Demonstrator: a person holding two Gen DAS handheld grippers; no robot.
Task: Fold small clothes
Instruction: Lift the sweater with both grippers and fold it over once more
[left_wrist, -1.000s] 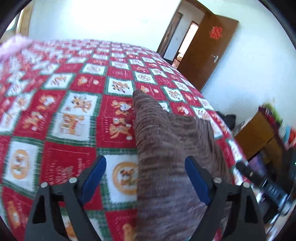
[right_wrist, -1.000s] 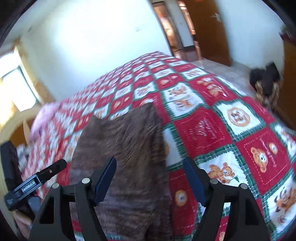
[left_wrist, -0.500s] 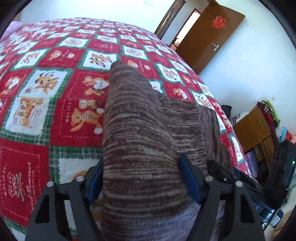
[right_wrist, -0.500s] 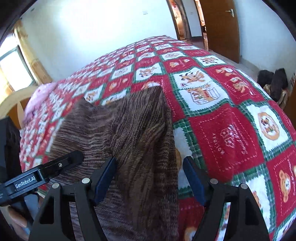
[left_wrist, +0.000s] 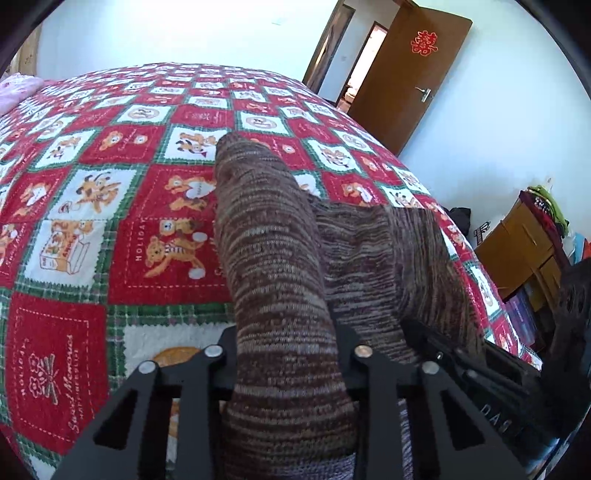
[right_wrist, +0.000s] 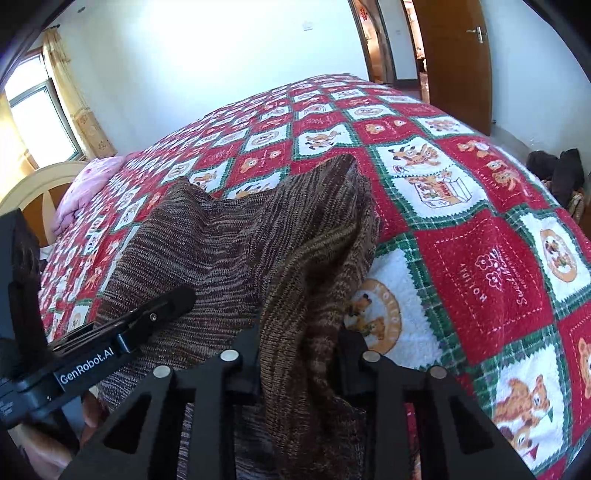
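Red, white and green patchwork quilt (left_wrist: 110, 206) covers the bed in a white-walled room with a brown door (left_wrist: 410, 74). The brown striped knit garment (left_wrist: 280, 258) lies on it; left gripper (left_wrist: 286, 354) and right gripper (right_wrist: 299, 350) have just closed, each pinching its near edge.

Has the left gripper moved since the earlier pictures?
Yes. The left gripper advanced along the knit garment over the quilt; its fingers have just been closing and now pinch it.
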